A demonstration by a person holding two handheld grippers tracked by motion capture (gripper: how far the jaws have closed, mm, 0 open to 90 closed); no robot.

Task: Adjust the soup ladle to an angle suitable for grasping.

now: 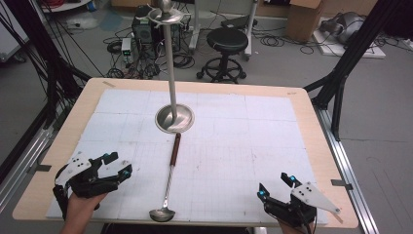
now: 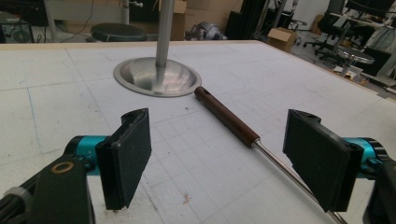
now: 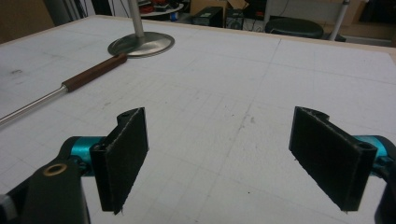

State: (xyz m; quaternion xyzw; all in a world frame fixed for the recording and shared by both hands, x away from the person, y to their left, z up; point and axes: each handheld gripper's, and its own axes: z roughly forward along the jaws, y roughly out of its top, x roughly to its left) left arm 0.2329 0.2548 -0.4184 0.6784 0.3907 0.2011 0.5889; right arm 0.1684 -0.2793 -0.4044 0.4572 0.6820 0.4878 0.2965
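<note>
High view: your table (image 1: 58,146) carries a metal stand (image 1: 174,114), its round base set mid-surface toward the far edge. The ladle (image 1: 169,183) lies just beside that base, brown handle end nearest it, bowl at the near edge. Your left gripper (image 1: 116,165) sits by the near left corner, jaws wide apart, nothing between them. Your right gripper (image 1: 275,186) sits by the near right corner, jaws equally spread and empty.

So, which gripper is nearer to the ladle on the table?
Left. The left gripper sits just left of the ladle, its handle between the open jaws' line of view; the right gripper is farther off on the ladle's right.
</note>
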